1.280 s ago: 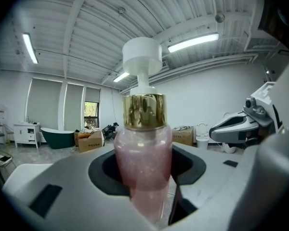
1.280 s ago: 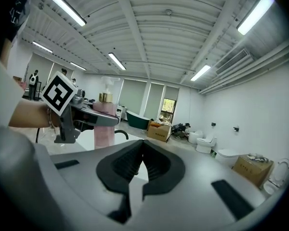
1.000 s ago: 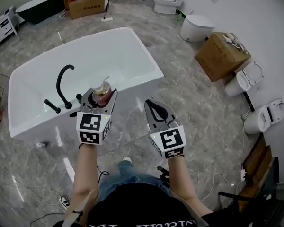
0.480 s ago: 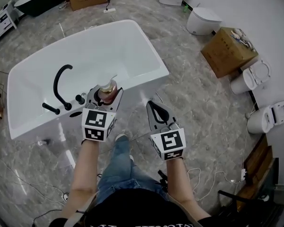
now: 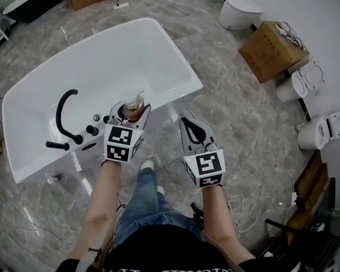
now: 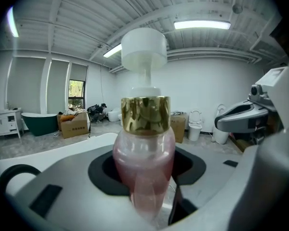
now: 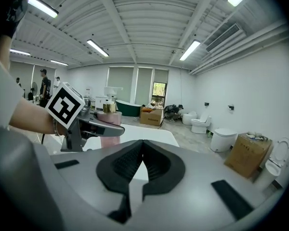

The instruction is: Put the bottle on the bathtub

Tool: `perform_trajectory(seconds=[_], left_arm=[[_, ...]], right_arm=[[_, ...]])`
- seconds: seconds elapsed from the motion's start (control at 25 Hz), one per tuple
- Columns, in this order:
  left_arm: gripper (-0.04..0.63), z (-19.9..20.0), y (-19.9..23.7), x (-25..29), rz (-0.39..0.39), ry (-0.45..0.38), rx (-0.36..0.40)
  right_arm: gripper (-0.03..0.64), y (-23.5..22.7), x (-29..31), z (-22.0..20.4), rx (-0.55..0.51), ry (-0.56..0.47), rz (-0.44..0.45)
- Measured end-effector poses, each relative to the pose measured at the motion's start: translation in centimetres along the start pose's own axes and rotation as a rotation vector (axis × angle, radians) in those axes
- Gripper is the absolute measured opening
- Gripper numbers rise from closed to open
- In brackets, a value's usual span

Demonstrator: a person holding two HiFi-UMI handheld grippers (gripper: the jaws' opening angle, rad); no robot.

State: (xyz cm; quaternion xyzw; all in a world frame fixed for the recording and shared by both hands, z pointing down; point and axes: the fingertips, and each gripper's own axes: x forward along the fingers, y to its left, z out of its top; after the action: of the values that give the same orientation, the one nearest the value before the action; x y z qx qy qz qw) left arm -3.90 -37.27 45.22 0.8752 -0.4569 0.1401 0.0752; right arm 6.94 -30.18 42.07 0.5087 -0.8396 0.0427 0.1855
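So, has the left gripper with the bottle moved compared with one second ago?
Yes, slightly: the left gripper, shut on the bottle, is now farther right from the black faucet.

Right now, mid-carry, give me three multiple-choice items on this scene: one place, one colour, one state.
1. Where is the bottle?
A) lying in the bathtub basin
B) in the left tool, by the bathtub's near rim
C) in the right tool

2. The bottle's collar is:
A) gold
B) blue
C) black

3. The right tool is:
A) wide open
B) shut on the bottle
C) shut, empty

Answers:
1 B: the left tool grips it at the rim.
2 A: it shines gold in the left gripper view.
3 C: its jaws meet with nothing between.
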Motion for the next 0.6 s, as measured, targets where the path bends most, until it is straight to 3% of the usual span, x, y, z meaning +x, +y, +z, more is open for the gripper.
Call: perform_trajectory(seconds=[0.2, 0.6], left_arm=[[0.218, -1.9, 1.1, 4.7, -0.041, 0.066, 0.016], [0.218, -7.3, 3.5, 12.1, -0.053, 0.188, -0.026]], right_arm=[[0.015, -2.0, 2.8, -1.2, 0.011, 0.036, -0.018], [0.015, -3.8, 7.7, -4.8, 0.022, 0.123, 0.01]])
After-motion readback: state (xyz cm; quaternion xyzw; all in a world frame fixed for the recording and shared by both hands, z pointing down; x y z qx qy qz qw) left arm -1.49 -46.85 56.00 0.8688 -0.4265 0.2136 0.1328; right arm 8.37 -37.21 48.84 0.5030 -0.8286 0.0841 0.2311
